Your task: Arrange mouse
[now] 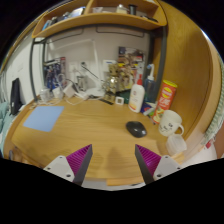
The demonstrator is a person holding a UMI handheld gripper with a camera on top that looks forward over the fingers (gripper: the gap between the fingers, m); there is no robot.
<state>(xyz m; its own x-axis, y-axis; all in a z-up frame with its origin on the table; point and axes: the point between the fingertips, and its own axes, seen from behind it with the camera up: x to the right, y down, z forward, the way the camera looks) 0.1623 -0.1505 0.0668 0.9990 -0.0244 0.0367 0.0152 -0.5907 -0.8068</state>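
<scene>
A dark computer mouse (pixel 136 128) lies on the wooden desk (pixel 90 125), ahead of my fingers and a little to the right. A light blue mouse mat (pixel 44 118) lies flat on the desk at the far left. My gripper (pixel 113 163) is open and empty, its two fingers wide apart with bare desk between them. The magenta pads show on the left finger (pixel 77 160) and the right finger (pixel 150 160). The mouse is beyond the right fingertip and not touched.
A white mug (pixel 171 123) stands just right of the mouse. Behind it are an orange canister (pixel 166 95) and a white bottle (pixel 136 97). Cluttered items line the back of the desk under a wooden shelf (pixel 95 18). A wooden panel (pixel 190 70) stands at the right.
</scene>
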